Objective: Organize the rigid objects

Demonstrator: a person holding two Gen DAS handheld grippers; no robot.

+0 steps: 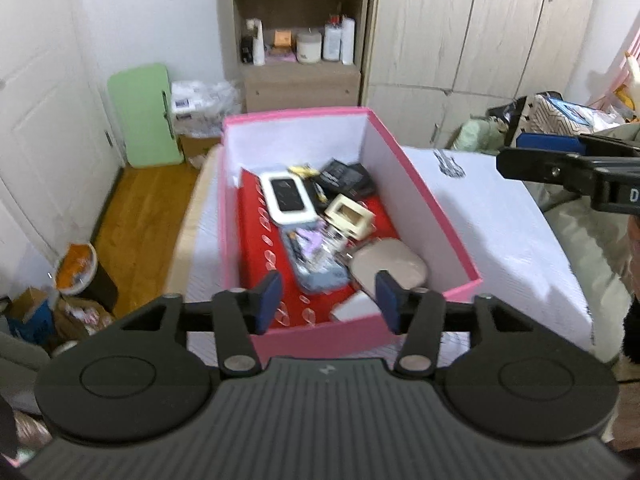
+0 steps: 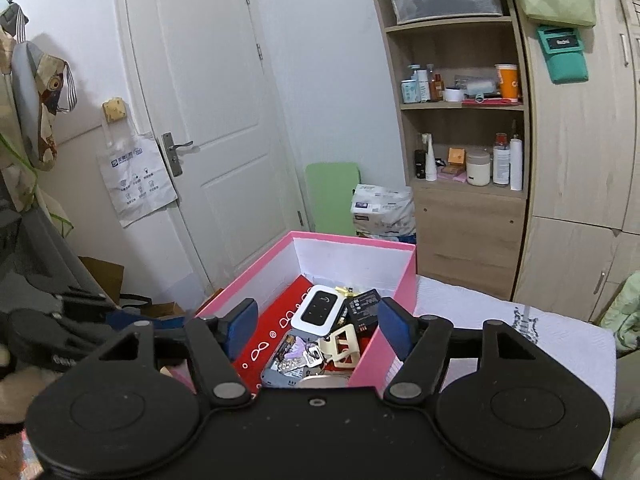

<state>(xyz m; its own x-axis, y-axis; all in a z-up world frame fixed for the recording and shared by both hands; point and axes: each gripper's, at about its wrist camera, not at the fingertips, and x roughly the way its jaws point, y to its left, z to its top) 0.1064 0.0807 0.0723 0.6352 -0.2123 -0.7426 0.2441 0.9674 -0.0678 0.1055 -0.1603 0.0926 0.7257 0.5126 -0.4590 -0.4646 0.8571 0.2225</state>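
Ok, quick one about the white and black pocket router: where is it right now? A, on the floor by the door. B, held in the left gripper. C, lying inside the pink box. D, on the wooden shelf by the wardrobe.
C: the pocket router lies flat on the red lining inside the pink box, among the other small items, and both grippers are empty with jaws apart.

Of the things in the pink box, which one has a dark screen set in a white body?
The white pocket router, lying flat at the back of the pink box. The beige clip beside it is hollow, and the grey case is plain.
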